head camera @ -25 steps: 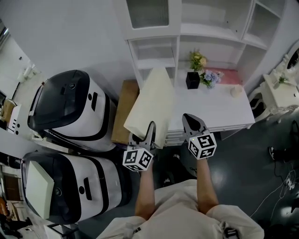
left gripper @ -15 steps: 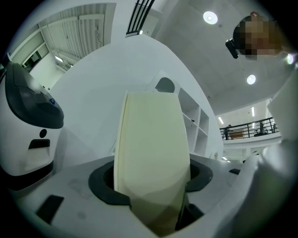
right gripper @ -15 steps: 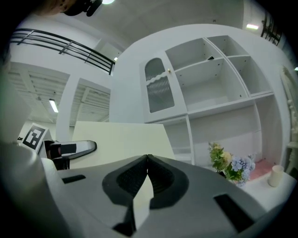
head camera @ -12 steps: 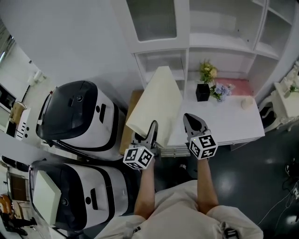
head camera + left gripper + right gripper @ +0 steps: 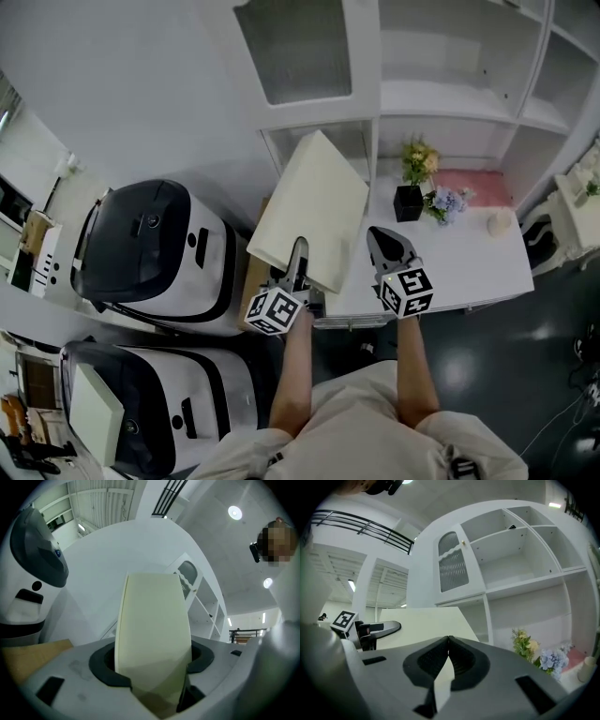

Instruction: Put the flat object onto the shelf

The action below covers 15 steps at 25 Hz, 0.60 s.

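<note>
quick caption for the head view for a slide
Left gripper holds the cream flat panel up toward the white shelf unit; right gripper beside it, jaws together, empty.

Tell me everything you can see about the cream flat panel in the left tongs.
The flat panel is a plain cream rectangular slab, matte and stiff-looking, with a visible edge thickness. The left tongs are shut on its near edge, holding it raised and tilted toward the white shelf unit. The right tongs are shut on nothing, close beside it.
</note>
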Each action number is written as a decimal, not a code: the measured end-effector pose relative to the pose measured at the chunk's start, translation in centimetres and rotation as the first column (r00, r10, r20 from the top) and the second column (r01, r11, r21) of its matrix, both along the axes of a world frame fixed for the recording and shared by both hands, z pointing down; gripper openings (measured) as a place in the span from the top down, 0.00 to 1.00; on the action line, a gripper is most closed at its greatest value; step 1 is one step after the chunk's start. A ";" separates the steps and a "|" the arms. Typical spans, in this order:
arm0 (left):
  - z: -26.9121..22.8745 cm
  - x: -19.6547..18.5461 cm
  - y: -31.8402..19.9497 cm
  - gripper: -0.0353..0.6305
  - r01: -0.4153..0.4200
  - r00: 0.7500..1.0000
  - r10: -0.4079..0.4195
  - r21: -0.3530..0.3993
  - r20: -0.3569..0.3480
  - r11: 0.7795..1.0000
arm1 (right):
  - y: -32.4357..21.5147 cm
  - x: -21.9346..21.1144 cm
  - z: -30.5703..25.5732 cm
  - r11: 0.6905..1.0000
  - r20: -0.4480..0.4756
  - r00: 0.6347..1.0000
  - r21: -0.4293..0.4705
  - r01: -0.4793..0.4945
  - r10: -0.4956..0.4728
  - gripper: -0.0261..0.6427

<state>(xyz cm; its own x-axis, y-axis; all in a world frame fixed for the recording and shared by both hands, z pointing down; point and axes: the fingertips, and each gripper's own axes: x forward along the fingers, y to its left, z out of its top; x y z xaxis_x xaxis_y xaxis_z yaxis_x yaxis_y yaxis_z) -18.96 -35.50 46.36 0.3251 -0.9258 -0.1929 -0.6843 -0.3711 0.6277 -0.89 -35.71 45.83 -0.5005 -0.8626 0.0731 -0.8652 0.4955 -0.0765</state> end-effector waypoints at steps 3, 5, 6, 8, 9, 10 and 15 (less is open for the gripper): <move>0.4 -0.3 -1.5 0.52 0.018 0.998 -0.019 -0.012 -0.062 1.000 | -1.7 0.4 -0.1 1.000 -0.010 1.000 0.001 0.007 -0.007 0.86; 0.7 -0.6 -2.3 0.52 0.019 0.994 -0.021 -0.024 -0.110 1.000 | -2.6 0.6 -0.3 1.000 -0.012 1.000 0.005 0.010 -0.010 0.86; 0.9 -0.6 -2.5 0.52 0.013 0.990 -0.017 -0.028 -0.143 1.000 | -3.0 0.7 -0.4 1.000 -0.013 1.000 0.007 0.013 -0.013 0.86; 1.0 -0.6 -3.0 0.52 0.001 0.973 -0.007 -0.025 -0.229 1.000 | -3.8 0.8 -0.5 1.000 -0.017 1.000 0.010 0.023 -0.022 0.86; 1.0 -0.8 -3.3 0.52 -0.001 0.960 -0.005 -0.024 -0.280 1.000 | -4.2 0.9 -0.5 1.000 -0.019 0.999 0.011 0.027 -0.027 0.86; 1.0 -1.1 -3.6 0.52 -0.003 0.945 -0.006 -0.026 -0.327 1.000 | -4.6 1.0 -0.6 0.999 -0.019 0.999 0.012 0.031 -0.030 0.86; 1.5 -2.3 -4.7 0.52 0.014 0.886 -0.033 -0.046 -0.463 0.999 | -6.4 1.7 -0.5 0.999 0.001 0.999 0.005 0.034 -0.034 0.86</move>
<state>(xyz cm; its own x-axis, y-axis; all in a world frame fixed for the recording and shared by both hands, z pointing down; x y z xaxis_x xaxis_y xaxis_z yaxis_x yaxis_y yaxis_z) -21.29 -40.24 47.87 0.1859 -0.9421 -0.2789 -0.3203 -0.3265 0.8893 0.80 -42.06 45.32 -0.5296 -0.8455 0.0683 -0.8478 0.5250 -0.0748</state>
